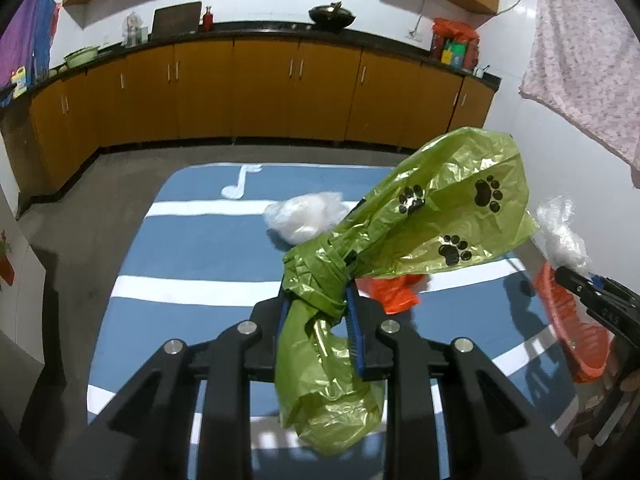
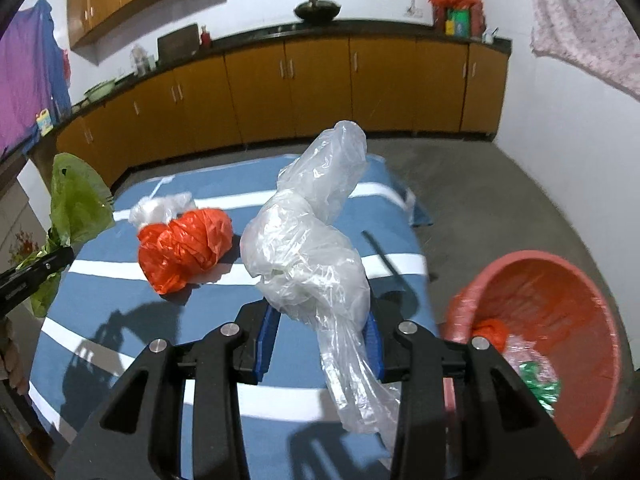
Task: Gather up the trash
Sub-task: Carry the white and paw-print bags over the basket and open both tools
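My left gripper (image 1: 316,308) is shut on a knotted green plastic bag with black paw prints (image 1: 440,216), held above the blue striped table. In the right wrist view, my right gripper (image 2: 322,332) is shut on a knotted clear plastic bag (image 2: 308,248), also lifted off the table. The green bag (image 2: 76,204) and the left gripper's finger show at that view's left edge. An orange plastic bag (image 2: 184,248) and a small clear bag (image 2: 160,208) lie on the table (image 2: 120,312). A red basin (image 2: 560,320) stands to the right, with orange, clear and green trash inside.
The blue cloth with white stripes (image 1: 192,256) covers the table. Grey floor lies beyond, then yellow-brown cabinets (image 1: 260,88) under a dark counter with a wok, bottles and bags. Cloths hang at the upper right (image 1: 580,60) and left. A person's hand shows at the left edge (image 2: 12,360).
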Demonstrator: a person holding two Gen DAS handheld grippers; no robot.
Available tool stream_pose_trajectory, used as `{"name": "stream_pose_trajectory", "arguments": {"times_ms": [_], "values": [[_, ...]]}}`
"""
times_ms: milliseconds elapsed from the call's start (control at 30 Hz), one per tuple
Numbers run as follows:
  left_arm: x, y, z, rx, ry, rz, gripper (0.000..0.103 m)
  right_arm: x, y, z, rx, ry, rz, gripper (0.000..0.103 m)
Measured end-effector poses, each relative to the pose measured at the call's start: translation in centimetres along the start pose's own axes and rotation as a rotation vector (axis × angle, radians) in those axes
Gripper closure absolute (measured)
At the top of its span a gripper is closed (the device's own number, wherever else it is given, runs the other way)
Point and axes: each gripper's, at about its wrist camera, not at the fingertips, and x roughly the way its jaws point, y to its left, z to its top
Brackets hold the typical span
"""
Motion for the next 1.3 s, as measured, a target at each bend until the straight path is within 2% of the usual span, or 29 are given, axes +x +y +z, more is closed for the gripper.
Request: {"name": "stream_pose_trajectory", "arguments": {"times_ms": [200, 400, 800, 1300], "values": [[-1.8, -2.5, 0.5, 0.024, -0.033, -0.019, 0.078, -4.5, -1.3, -0.2, 0.024, -0.067, -0.057, 0.065], [-3.5, -5.9, 0.7, 0.048, -0.058, -0.052, 0.078, -7.2, -2.8, -0.6, 0.058, -0.112, -0.109, 0.065], [-4.5, -12.4, 0.9, 0.112, -0.075, -0.099, 0.078, -9.9, -5.9, -1.6, 0.083, -0.163, -0.198, 0.065], [-3.3, -20.5, -0.5, 0.218, -0.045, -0.192, 0.078, -10.9, -10.4, -3.5, 0.153, -0.162, -0.314, 0.065]]}}
